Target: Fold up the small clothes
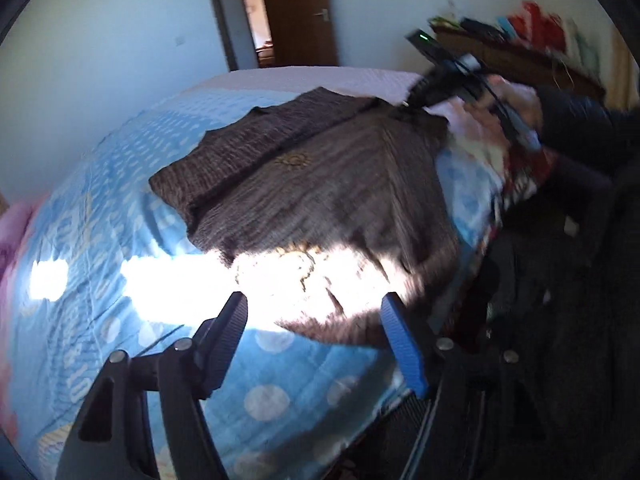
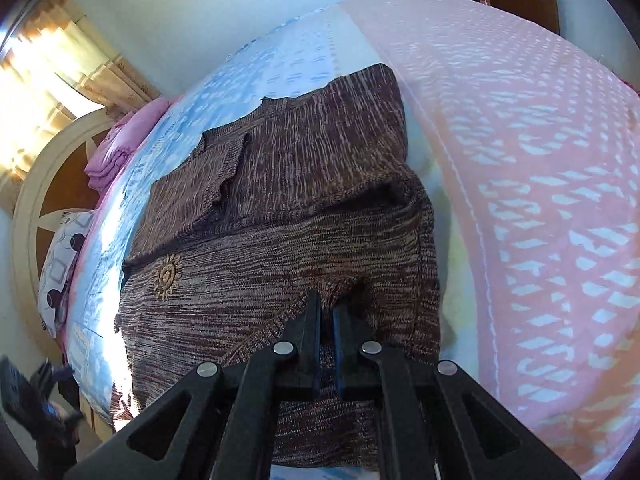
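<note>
A brown knitted cardigan (image 1: 312, 184) with a gold sun motif (image 2: 166, 274) lies spread on the blue dotted bed cover (image 1: 100, 208). My left gripper (image 1: 314, 308) is open and empty, hovering just off the cardigan's near hem, which lies in a bright sun patch. My right gripper (image 2: 327, 304) is shut on a pinch of the cardigan (image 2: 280, 208) at its near edge. In the left wrist view the right gripper (image 1: 416, 100) shows at the far edge of the cardigan, held by a hand. One sleeve (image 2: 208, 172) lies folded across the body.
A pink and white patterned blanket (image 2: 520, 140) covers the bed beside the cardigan. Folded pink cloth (image 2: 116, 152) and a pillow (image 2: 60, 256) lie by the headboard. A brown door (image 1: 296, 12) stands behind the bed. Dark clothing (image 1: 560, 280) fills the right side.
</note>
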